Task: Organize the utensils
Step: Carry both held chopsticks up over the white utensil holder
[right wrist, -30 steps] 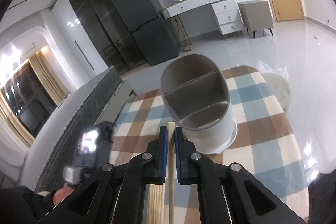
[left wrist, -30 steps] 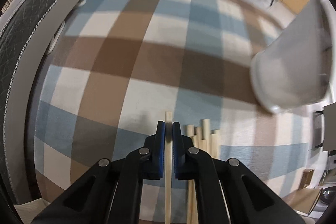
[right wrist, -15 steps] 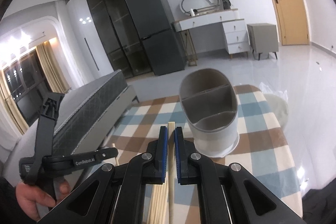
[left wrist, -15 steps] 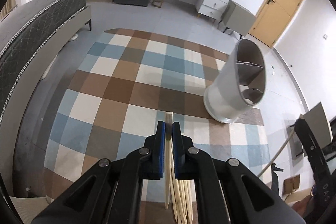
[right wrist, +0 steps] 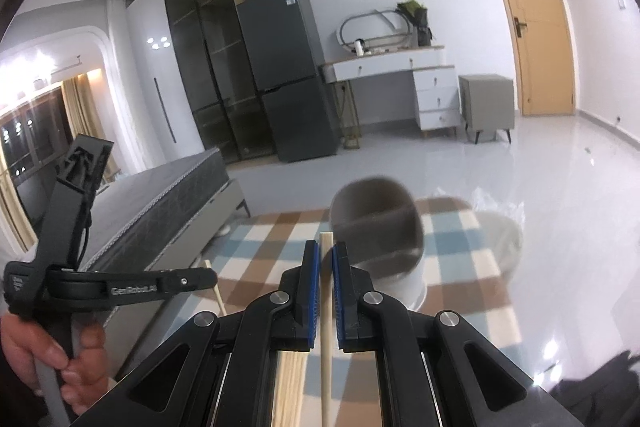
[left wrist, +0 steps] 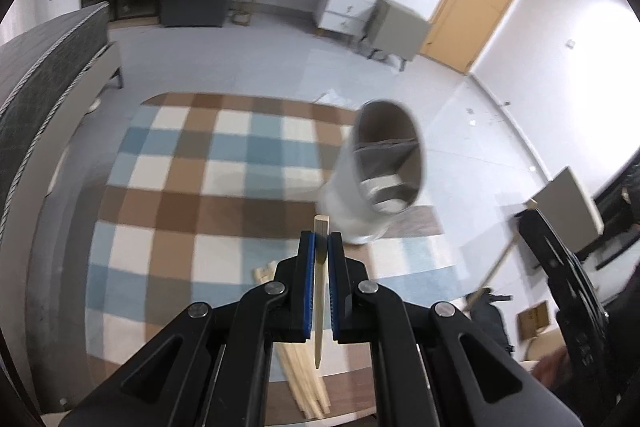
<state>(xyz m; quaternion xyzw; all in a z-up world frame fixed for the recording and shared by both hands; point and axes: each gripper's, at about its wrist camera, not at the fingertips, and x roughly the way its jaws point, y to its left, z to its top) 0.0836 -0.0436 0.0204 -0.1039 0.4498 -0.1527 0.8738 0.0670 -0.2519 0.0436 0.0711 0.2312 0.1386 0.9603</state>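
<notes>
While each gripper clamps a single chopstick, the left gripper (left wrist: 319, 242) has its chopstick (left wrist: 319, 291) running between the blue pads, blunt end poking out at twelve o'clock. Likewise the right gripper (right wrist: 325, 251) pinches its own chopstick (right wrist: 326, 311). More chopsticks (left wrist: 306, 383) lie in a pile below, on a checked tablecloth (left wrist: 188, 187) — grey floor, fridge and door beyond. A grey holder (right wrist: 376, 227) with dividers stands at one o'clock — what it holds I cannot tell.

the right gripper (right wrist: 326, 251) clamps a wooden chopstick (right wrist: 325, 327) before a grey divided utensil holder (right wrist: 376, 227) on checked cloth (right wrist: 460, 239), left gripper (right wrist: 76, 267) alongside.
</notes>
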